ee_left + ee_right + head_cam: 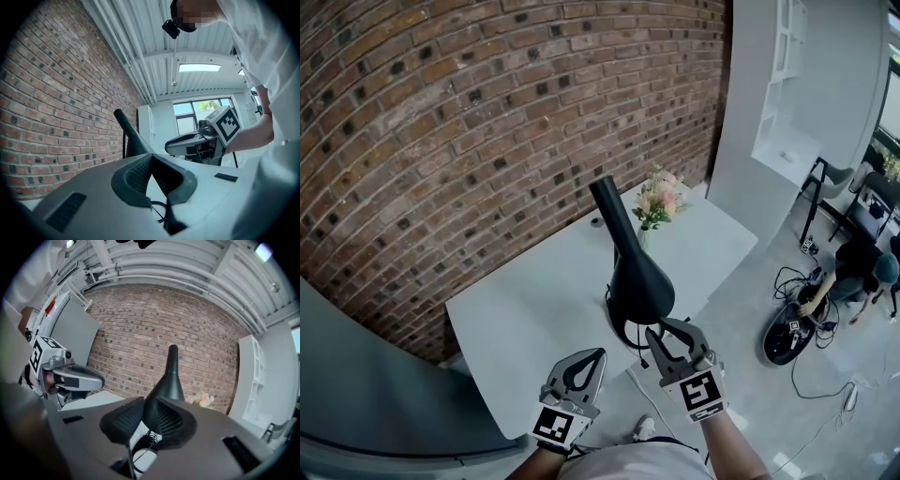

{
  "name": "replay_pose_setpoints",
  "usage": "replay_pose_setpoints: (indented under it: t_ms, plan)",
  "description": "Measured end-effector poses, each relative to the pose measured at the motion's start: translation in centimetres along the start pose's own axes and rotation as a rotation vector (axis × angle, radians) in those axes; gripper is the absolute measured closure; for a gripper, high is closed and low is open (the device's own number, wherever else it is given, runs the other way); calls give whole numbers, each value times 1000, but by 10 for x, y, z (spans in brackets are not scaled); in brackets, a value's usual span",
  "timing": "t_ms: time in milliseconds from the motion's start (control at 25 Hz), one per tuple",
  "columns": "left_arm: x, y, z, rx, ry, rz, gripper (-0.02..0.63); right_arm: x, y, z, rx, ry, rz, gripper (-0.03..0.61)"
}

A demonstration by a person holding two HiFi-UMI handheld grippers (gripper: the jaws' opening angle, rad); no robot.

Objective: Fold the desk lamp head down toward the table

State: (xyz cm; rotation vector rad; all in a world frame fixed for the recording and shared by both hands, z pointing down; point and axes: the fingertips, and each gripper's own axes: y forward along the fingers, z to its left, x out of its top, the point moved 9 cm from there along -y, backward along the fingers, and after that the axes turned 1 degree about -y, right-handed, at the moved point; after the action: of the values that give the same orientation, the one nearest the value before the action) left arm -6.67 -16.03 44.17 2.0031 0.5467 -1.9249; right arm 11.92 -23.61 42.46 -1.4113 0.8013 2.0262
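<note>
The lamp head (633, 277) stands steeply at mid-frame above the table (516, 323), not yet folded down. The right gripper (673, 337) pinches its wide lower end. The left gripper (579, 367), lower left, is pressed together and empty. The whole fold remains.

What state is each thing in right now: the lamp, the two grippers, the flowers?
lamp head: raised, pointing up, not folded down.
right gripper: closed on the lamp head's wide end.
left gripper: shut, empty.
flowers: standing upright behind the lamp head.
</note>
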Motion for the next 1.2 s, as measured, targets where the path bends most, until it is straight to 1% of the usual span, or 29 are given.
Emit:
replay_pose_setpoints:
  t_ms: [320,520,720,920,1200]
  plan:
    - [2,-2,-2,-6,4,-4,606,4,-8,1,-22,12,-11,536]
    - [0,-4,-4,-15,6,-5,606,5,-12,3,-26,16,-11,545]
    - [-1,-4,-9,-21,3,0,606,4,-17,5,-28,44,-24,554]
    - [-1,-6,-14,-24,1,0,606,0,-22,7,-15,43,0,558]
    - [-3,-12,-19,-25,-7,0,606,1,-29,13,-9,45,7,561]
